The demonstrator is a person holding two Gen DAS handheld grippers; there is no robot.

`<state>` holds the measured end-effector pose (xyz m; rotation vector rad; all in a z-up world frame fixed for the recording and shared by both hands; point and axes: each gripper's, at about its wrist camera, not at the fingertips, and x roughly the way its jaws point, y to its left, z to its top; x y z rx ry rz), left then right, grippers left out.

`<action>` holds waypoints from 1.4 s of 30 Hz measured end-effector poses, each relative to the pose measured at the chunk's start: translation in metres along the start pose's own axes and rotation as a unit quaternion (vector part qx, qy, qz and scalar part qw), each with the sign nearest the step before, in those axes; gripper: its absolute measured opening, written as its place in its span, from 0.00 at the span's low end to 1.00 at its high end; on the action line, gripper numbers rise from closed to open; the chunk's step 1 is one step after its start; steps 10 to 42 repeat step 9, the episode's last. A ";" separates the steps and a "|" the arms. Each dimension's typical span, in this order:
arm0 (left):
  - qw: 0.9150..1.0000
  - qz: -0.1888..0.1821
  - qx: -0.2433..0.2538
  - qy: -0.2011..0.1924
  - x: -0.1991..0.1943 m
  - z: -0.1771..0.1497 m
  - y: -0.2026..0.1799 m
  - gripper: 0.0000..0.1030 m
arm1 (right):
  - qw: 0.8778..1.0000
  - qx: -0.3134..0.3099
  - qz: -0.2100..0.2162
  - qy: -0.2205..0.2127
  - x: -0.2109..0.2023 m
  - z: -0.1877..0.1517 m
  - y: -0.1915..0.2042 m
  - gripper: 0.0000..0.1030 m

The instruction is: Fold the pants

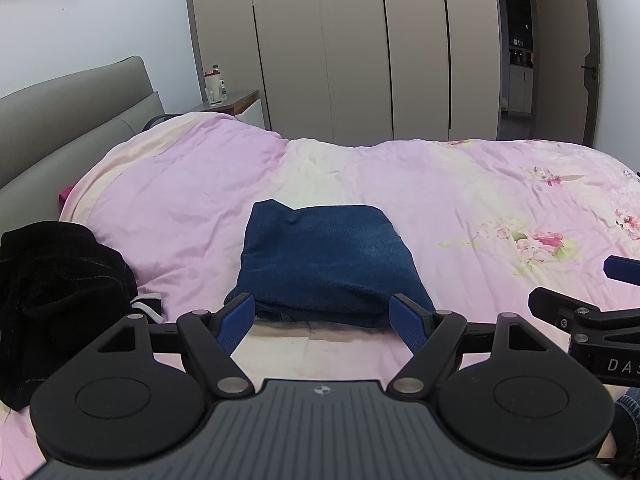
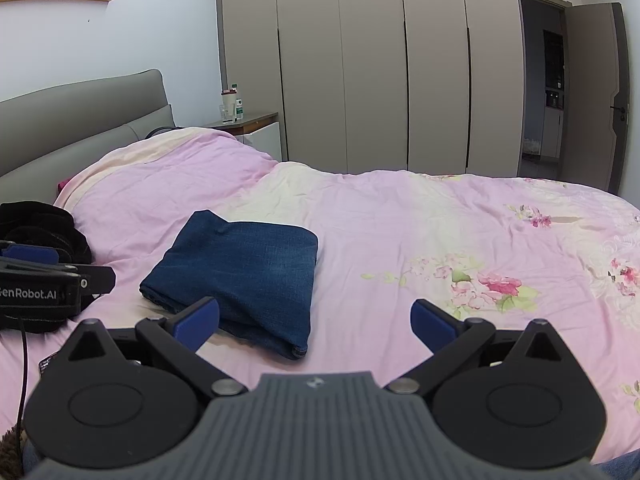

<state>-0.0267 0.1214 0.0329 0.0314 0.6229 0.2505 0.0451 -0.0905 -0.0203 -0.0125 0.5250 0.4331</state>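
One pair of blue jeans (image 1: 326,260) lies folded into a compact rectangle on the pink bedspread (image 1: 460,208), just ahead of both tools. Left gripper (image 1: 322,322) hangs with jaws spread wide, empty, straddling the near edge of the bundle without touching it. Right gripper (image 2: 316,320) is likewise spread and empty, the bundle's near corner between its fingers. Judgement: denim is soft yet fairly heavy and thick; layers may slide apart. Best hold is the stacked folded edge nearest the tools. Black garment (image 1: 60,292) lies apart, left.
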 end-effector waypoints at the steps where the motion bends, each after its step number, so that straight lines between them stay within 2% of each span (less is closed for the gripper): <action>1: 1.000 -0.002 0.000 0.000 0.000 0.000 0.000 0.87 | 1.000 0.000 0.000 0.000 0.000 0.000 0.000 0.95; 42: 1.000 -0.006 0.007 -0.001 -0.002 0.001 -0.002 0.87 | 1.000 0.001 0.000 0.001 0.000 0.000 0.000 0.95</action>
